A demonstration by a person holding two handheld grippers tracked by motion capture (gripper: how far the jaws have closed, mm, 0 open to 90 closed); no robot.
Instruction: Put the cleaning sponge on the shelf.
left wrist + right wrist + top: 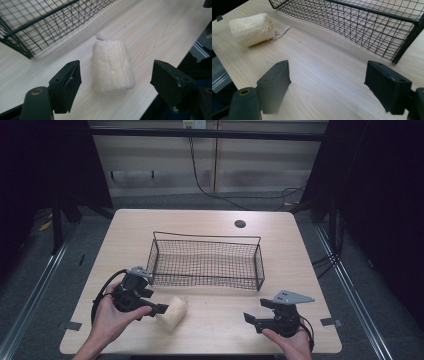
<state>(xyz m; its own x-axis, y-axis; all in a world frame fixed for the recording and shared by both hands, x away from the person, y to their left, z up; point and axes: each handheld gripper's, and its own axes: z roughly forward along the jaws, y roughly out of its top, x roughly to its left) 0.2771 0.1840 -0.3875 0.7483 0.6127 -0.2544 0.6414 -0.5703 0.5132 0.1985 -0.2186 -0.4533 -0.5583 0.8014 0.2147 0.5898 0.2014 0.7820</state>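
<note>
A cream loofah sponge (172,314) lies on the wooden table in front of a black wire basket (207,261). My left gripper (161,309) is open right beside the loofah's left end. In the left gripper view the loofah (112,66) lies just beyond and between the two spread jaws, a short string at its far end. My right gripper (250,319) stands open near the front right of the table with nothing between its jaws. The right gripper view has the loofah (252,28) at upper left and the basket (372,22) across the top.
The basket is empty and stands mid-table. A round cable hole (240,224) sits near the table's far edge. Bare tabletop (215,320) lies between the two grippers. The front table edge is close behind both hands.
</note>
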